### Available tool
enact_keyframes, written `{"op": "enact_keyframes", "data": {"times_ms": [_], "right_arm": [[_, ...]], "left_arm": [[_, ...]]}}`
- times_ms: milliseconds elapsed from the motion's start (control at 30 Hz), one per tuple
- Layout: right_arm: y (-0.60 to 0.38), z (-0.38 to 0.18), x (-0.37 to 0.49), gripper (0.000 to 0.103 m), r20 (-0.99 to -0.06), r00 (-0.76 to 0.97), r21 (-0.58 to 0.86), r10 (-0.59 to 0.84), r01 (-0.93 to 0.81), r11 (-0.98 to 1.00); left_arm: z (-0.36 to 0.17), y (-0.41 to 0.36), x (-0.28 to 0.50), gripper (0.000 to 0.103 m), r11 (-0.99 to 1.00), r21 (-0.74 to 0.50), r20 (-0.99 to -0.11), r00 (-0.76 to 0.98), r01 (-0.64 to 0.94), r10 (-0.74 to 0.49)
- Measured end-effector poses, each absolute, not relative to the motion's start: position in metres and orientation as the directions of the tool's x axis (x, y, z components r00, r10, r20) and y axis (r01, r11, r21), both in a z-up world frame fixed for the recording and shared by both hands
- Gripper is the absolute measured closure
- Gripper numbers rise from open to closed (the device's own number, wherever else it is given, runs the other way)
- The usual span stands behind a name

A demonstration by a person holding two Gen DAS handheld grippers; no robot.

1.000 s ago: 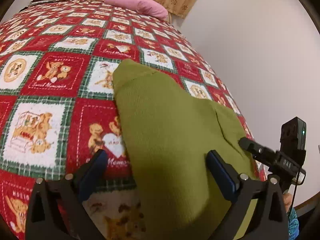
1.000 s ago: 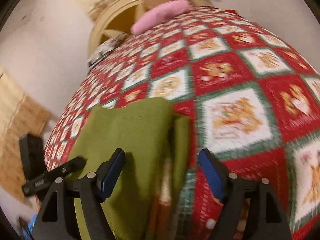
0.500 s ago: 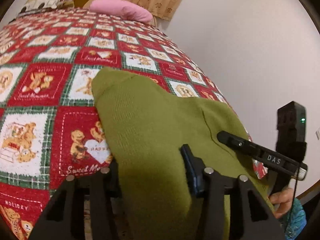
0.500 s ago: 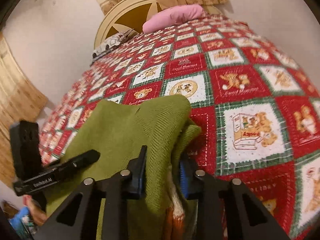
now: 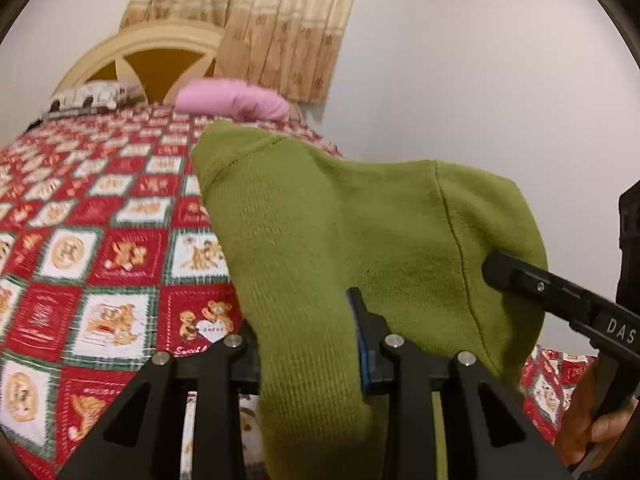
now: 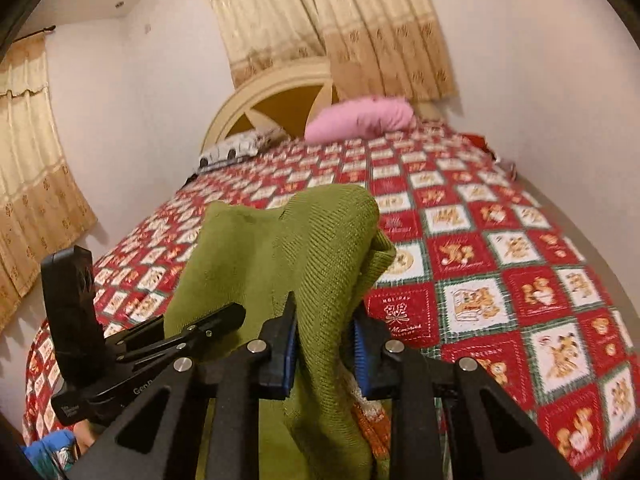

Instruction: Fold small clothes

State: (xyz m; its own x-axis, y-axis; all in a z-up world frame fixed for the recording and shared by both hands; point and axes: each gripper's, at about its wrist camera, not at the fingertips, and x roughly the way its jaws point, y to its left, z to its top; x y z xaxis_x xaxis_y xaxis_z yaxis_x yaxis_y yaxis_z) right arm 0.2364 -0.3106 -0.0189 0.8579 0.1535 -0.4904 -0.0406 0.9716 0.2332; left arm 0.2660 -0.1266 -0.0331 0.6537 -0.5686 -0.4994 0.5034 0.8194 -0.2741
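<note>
The left gripper (image 5: 308,344) was pressed together on a fold of the green knit garment (image 5: 360,232). The cloth passed between its 2 fingers; the blue pad of the right-hand finger (image 5: 362,344) showed against the knit, while the other pad was hidden behind the fabric. The right gripper (image 6: 324,352) was likewise clamped on the same garment (image 6: 304,256), with a bunched fold held between its 2 blue pads (image 6: 289,356).

The garment was raised off the patchwork bedspread (image 5: 100,240) and spanned between the 2 tools. Its upper part stood above the grippers in both views, and a loose tail hung down below the fingers of each. In the left wrist view a seam ran down the right half of the cloth, and the right gripper's black body (image 5: 560,296) crossed in front of that edge. In the right wrist view the left gripper's black body (image 6: 132,344) sat at the garment's left side.

The bedspread carried red and white squares with bear motifs and green borders. A pink pillow (image 6: 360,118) lay at the head of the bed, beside a patterned pillow (image 6: 240,146), both in front of a cream headboard (image 6: 276,88). Beige curtains (image 6: 332,20) hung on the wall behind
</note>
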Motion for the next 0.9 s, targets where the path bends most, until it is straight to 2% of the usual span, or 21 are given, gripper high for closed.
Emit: {"op": "enact_keyframes", "data": {"times_ms": [433, 767, 900], "right_arm": [[-0.286, 0.032, 0.132, 0.08, -0.369, 0.929, 0.182, 0.039, 0.032, 0.983], [-0.274, 0.067, 0.039, 0.081, -0.251, 0.967, 0.136, -0.039, 0.075, 0.988], [-0.276, 0.073, 0.0, 0.081, -0.23, 0.97, 0.131, -0.077, 0.11, 0.985]], "left_arm": [[0.015, -0.113, 0.205, 0.07, 0.81, -0.25, -0.422, 0.693, 0.531, -0.585], [0.042, -0.11, 0.151, 0.07, 0.742, -0.259, -0.371, 0.646, 0.619, -0.668], [0.048, -0.116, 0.128, 0.07, 0.707, -0.255, -0.357, 0.615, 0.66, -0.703]]}}
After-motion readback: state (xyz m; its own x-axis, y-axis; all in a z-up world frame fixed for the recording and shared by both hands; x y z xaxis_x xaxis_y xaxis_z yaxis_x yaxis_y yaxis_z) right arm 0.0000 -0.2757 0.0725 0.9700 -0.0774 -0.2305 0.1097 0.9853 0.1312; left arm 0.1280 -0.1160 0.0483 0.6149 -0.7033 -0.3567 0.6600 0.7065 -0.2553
